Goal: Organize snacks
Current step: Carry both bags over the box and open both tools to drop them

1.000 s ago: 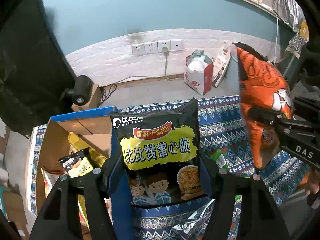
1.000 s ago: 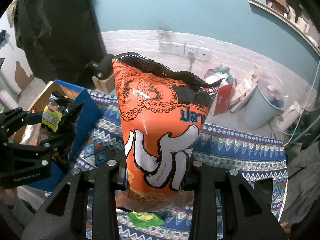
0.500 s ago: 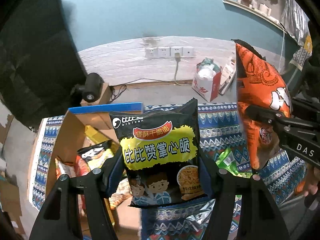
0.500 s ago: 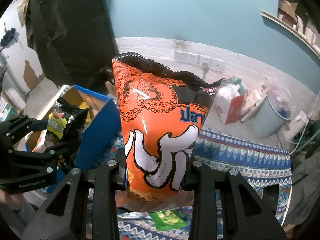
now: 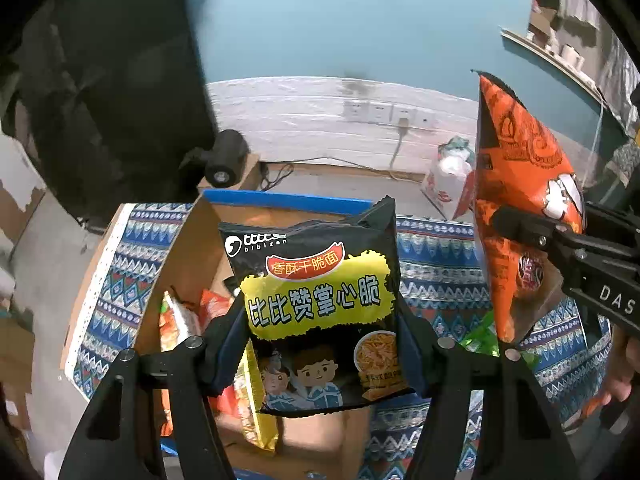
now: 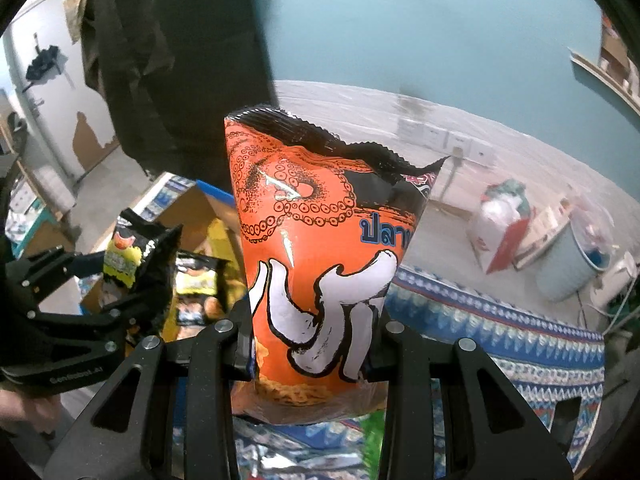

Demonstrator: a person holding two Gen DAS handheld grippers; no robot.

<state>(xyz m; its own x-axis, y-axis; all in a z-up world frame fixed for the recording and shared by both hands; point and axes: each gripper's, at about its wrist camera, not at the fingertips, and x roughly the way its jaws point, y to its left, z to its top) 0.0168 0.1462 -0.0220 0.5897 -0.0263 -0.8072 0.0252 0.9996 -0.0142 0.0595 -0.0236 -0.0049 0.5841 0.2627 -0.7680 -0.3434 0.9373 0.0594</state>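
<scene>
Left to right: my left gripper point(image 5: 324, 344) is clamping the black noodle-snack packet point(image 5: 320, 300) by its two side edges, holding it upright and facing the camera. Directly beneath and beyond this gripper, the open cardboard box point(image 5: 188, 256) with the blue rim is sitting on the patterned cloth of the bench point(image 5: 120, 272); several snack packets point(image 5: 180, 320) are lying inside it, down to the left of my fingers. To the right of this gripper, my right gripper point(image 6: 312, 344) is squeezing the orange squid-print bag point(image 6: 320, 260) at its lower part, its jaws nearly closed on the crumpled foil, and is keeping the bag upright, clear of the bench. Below the right gripper, a green packet point(image 5: 480, 332) is lying on the cloth. Both held packets are hanging in the air, near each other but apart.
</scene>
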